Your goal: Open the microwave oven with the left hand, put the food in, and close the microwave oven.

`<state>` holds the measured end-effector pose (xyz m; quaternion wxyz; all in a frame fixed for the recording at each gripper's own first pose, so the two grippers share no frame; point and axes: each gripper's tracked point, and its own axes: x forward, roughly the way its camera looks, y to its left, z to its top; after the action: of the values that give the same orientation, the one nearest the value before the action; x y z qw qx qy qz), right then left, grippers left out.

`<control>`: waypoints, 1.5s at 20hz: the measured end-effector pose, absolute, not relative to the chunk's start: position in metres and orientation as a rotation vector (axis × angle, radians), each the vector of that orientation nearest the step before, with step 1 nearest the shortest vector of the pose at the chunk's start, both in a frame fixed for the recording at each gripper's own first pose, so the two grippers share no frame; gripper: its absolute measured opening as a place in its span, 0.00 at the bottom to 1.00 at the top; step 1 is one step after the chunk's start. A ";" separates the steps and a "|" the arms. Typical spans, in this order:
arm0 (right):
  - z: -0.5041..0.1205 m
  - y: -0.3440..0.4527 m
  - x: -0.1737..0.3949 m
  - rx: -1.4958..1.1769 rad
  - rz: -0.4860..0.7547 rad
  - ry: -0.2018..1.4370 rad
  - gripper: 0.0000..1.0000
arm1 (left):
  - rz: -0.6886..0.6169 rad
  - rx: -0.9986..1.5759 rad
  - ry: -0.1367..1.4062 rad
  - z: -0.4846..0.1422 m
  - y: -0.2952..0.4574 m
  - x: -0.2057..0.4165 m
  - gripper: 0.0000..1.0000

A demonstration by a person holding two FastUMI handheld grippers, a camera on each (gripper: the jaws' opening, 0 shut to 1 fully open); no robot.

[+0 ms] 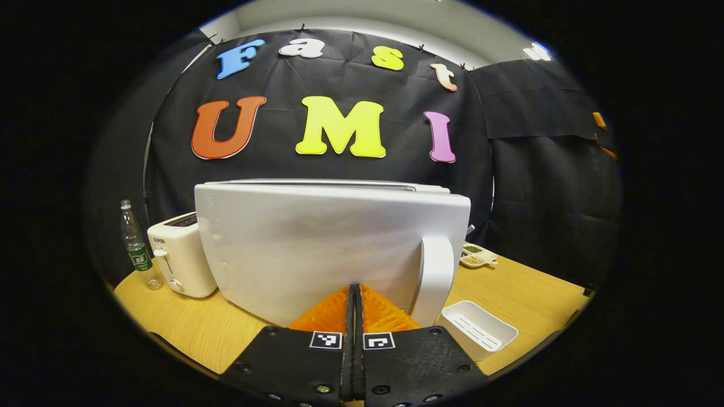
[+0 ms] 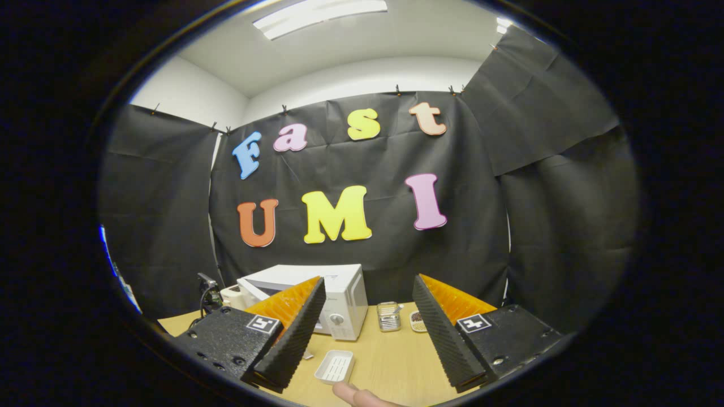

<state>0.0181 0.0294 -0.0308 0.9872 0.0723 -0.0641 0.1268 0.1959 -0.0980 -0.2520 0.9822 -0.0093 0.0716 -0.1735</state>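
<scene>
Glossy white plastic on the microwave oven [image 1: 317,243], light sheening off its smooth door. The desk [image 1: 186,322] shows pale matt wood grain. Beside it, a smooth cream toaster [image 1: 181,254], a clear plastic bottle [image 1: 136,243], and a matt white tray [image 1: 478,330].

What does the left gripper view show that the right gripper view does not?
Left gripper view: the left gripper, shut on nothing close to the microwave's front, and a clear bottle beside a toaster.
Right gripper view: the right gripper, open, a ceiling light, a glass jar and a fingertip at the bottom edge.
Both: the white microwave, the white tray and the wooden table.
</scene>
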 end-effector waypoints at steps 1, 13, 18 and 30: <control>-0.032 0.025 0.020 0.145 0.245 -0.125 0.99 | -0.344 -0.018 0.145 -0.252 -0.102 0.203 0.00; -0.020 0.028 0.002 0.010 0.190 -0.103 0.92 | -0.238 -0.009 0.182 -0.251 -0.144 0.299 0.00; -0.017 0.033 -0.025 -0.009 0.201 -0.109 0.92 | -0.211 -0.007 0.169 -0.249 -0.144 0.298 0.01; -0.052 0.016 -0.020 -0.016 0.123 -0.058 0.99 | -0.096 -0.046 0.349 -0.288 -0.084 0.243 0.00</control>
<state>-0.0199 0.0155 -0.0518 0.9977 -0.0079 -0.0288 0.0612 0.2428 -0.0841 -0.2878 0.9834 -0.0227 0.1735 -0.0478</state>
